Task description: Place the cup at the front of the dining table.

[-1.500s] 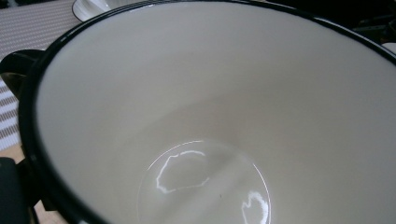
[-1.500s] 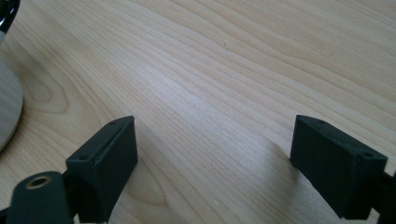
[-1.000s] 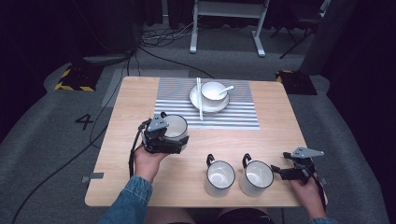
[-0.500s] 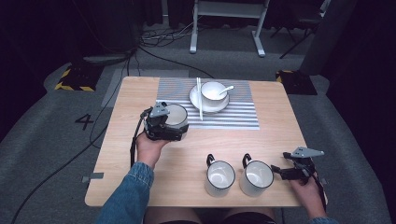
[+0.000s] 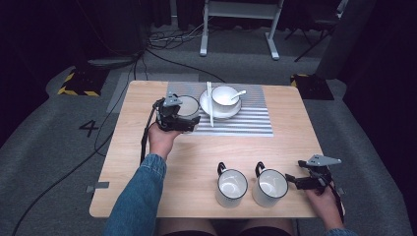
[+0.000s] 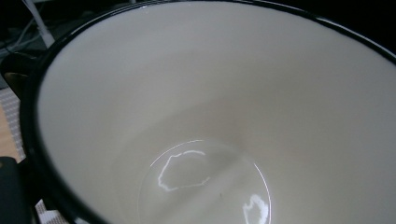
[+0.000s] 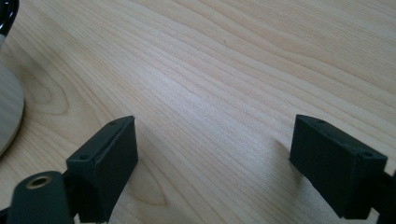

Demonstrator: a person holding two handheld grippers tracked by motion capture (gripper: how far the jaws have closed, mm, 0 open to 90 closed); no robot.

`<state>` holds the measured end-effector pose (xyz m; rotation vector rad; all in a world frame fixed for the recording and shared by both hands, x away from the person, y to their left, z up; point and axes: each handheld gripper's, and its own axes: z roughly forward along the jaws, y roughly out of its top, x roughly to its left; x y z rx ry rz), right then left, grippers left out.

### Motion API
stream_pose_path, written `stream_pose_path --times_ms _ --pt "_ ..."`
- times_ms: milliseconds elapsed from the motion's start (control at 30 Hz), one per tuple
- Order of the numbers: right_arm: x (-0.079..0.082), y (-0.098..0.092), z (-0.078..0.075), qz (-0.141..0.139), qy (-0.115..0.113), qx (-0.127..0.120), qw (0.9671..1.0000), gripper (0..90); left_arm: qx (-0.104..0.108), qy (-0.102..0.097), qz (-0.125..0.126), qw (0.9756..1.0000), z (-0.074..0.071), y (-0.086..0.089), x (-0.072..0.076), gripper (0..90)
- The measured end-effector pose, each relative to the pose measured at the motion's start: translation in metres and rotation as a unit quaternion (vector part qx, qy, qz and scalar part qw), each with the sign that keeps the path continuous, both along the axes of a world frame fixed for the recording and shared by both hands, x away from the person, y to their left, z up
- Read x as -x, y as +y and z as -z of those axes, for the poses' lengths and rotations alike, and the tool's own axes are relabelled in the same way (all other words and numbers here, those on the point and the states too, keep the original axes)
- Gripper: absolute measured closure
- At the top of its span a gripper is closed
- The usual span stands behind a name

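Left gripper [image 5: 183, 117] at the left edge of the striped mat [image 5: 246, 120], far half of the table [image 5: 192, 157]. It carries a white mug with a black rim [image 5: 188, 105]; the mug sits at the mat's left end, just beside the plate [image 5: 220, 109]. Whether its base touches the mat or hangs above it cannot be told. In the left gripper view the mug's inside [image 6: 210, 130] is very close, white and glossy, black rim curving round the left and top. The fingers themselves are hidden there and in the high view, so how far they stand apart cannot be read; the mug looks held, but the grip is not visible.

Centre of mat: the plate with a white bowl [image 5: 225, 96] on it, a spoon [image 5: 237, 93] resting in the bowl, handle out to the right. Chopsticks [image 5: 210, 103] lie across the plate's left edge, pointing away from the person.

Near edge of table: two more white mugs, black-rimmed, upright, side by side, handles toward the far side: left mug [image 5: 231, 187], right mug [image 5: 270, 186]. Both empty.

Right gripper [image 5: 295, 180] low at the table's right near corner, just beside the right mug, not touching it. Right gripper view: fingers [image 7: 105, 154] wide apart, nothing between them but bare wood.
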<state>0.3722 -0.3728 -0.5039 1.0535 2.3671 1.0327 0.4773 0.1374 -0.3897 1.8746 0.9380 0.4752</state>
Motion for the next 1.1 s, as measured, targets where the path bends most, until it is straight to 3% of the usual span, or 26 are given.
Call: stream_pose_path --times_ms 100,133,367,433,500,600,767,900,933,1000,1067,1100 --pt "0.0 0.0 0.0 0.0 0.0 0.0 1.0 15.2 0.023 -0.011 -0.011 0.9996 0.0 0.001 -0.009 3.2" --pt "0.0 0.0 0.0 0.0 0.0 0.0 1.0 15.2 0.023 -0.019 -0.015 0.9994 -0.001 0.0 -0.014 3.2" --pt "0.0 0.0 0.0 0.0 -0.001 -0.001 1.0 15.2 0.013 -0.006 -0.028 0.9995 0.003 0.0 -0.037 3.2" --pt "0.0 0.0 0.0 0.001 0.0 0.0 1.0 15.3 0.02 0.023 -0.034 0.999 0.011 0.001 -0.048 3.2" --pt "0.0 0.0 0.0 0.004 0.0 0.0 1.0 15.3 0.017 0.018 -0.04 0.9989 0.014 0.002 -0.052 3.2" --pt "0.0 0.0 0.0 0.007 0.0 0.0 1.0 15.3 0.022 0.035 -0.049 0.9979 0.023 0.002 -0.061 3.2" --pt "0.0 0.0 0.0 0.007 0.0 -0.001 1.0 15.2 -0.009 0.053 -0.058 0.9969 0.034 -0.004 -0.078 3.2" --pt "0.0 0.0 0.0 0.01 0.0 -0.001 0.9999 15.2 0.0 0.064 -0.062 0.9961 0.041 -0.004 -0.084 3.2" --pt "0.0 0.0 0.0 0.011 0.0 -0.001 0.9999 15.2 0.008 0.069 -0.062 0.9957 0.045 -0.004 -0.087 3.2" --pt "0.0 0.0 0.0 0.011 0.0 -0.001 0.9999 15.2 0.003 0.068 -0.059 0.996 0.047 -0.004 -0.089 3.2" --pt "0.0 0.0 0.0 0.01 0.0 0.0 0.9999 15.2 -0.009 0.079 -0.032 0.9963 0.052 -0.006 -0.09 3.2" --pt "0.0 0.0 0.0 0.01 0.0 0.0 0.9999 15.2 -0.009 0.079 -0.032 0.9963 0.052 -0.006 -0.09 3.2"
